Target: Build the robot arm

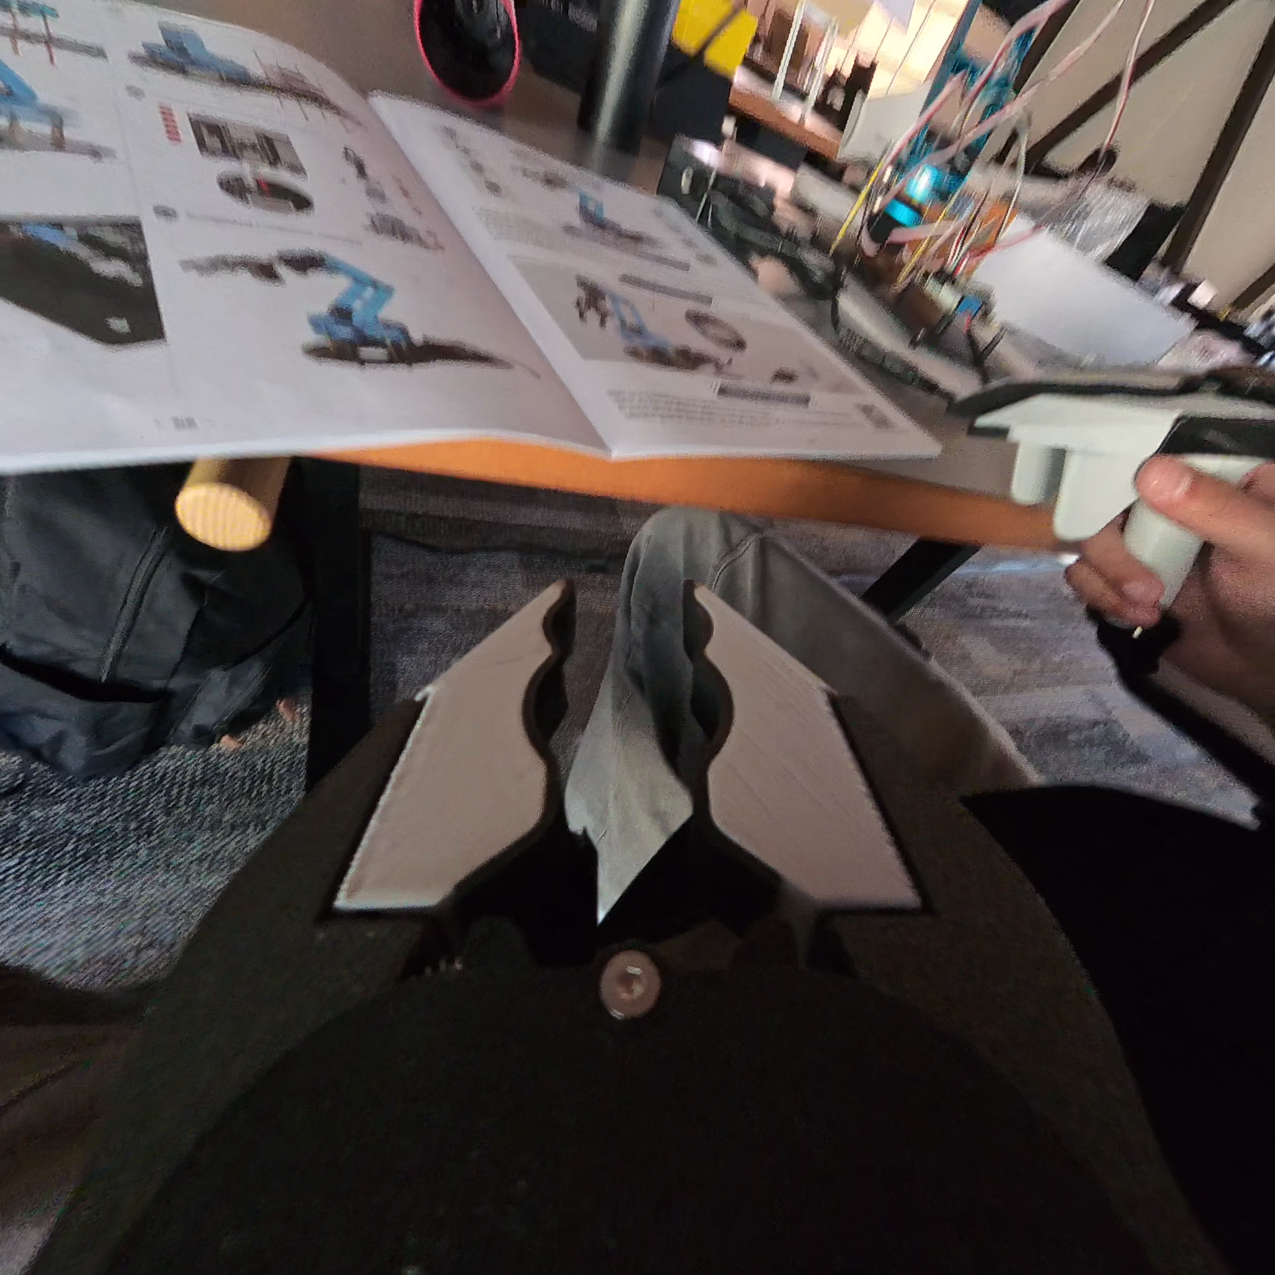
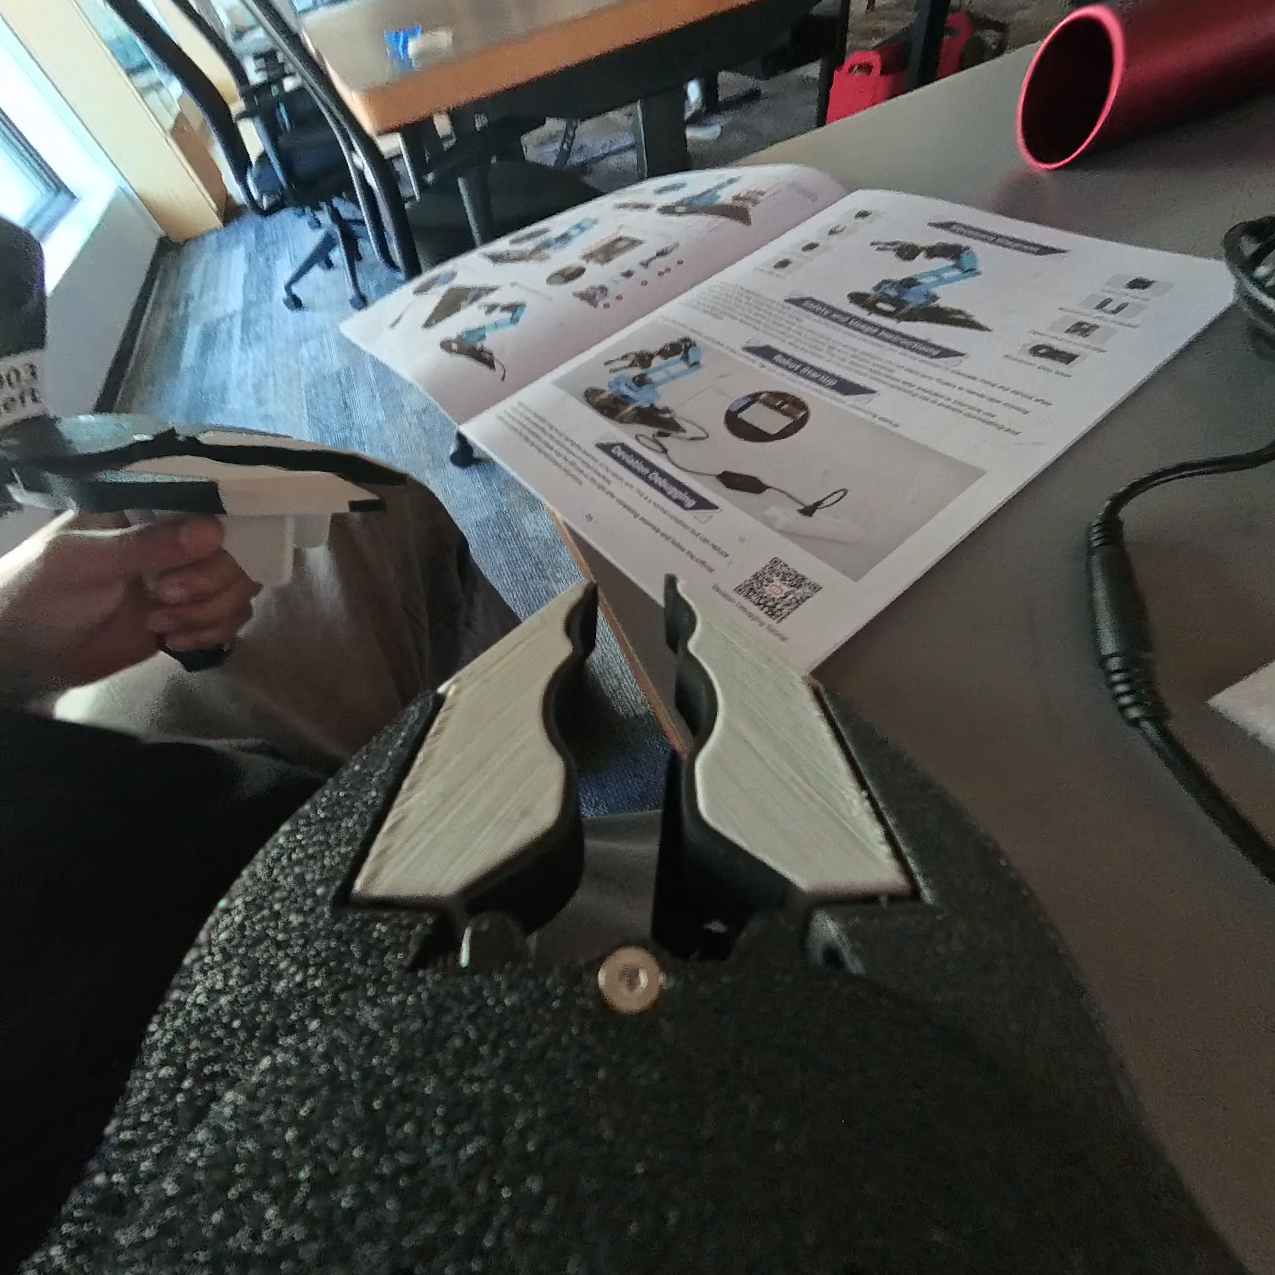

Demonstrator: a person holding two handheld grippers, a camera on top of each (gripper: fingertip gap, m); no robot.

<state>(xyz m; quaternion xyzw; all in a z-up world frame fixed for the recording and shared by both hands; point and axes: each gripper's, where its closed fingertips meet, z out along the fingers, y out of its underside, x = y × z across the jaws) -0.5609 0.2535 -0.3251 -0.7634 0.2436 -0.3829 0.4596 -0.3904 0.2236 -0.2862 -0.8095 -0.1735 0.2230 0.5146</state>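
An open booklet (image 1: pixel 386 276) with pictures of a blue robot arm lies on the grey table (image 1: pixel 759 483), its left page overhanging the front edge. My left gripper (image 1: pixel 628 593) is open and empty, held below the table edge in front of a person's grey-trousered leg (image 1: pixel 690 552). My right gripper (image 2: pixel 631 593) is open and empty, just short of the table's front edge (image 2: pixel 641 676) and the near corner of the booklet (image 2: pixel 793 414). It also shows in the left wrist view (image 1: pixel 980 414), held by a hand. The left gripper shows in the right wrist view (image 2: pixel 376 493).
A red tube (image 2: pixel 1104 90) lies on its side at the back of the table. A black cable (image 2: pixel 1131 662) runs right of the booklet. A small blue robot arm with loose wires (image 1: pixel 924 186) stands at the right. A dark bag (image 1: pixel 103 621) and office chairs (image 2: pixel 310 159) stand on the carpet.
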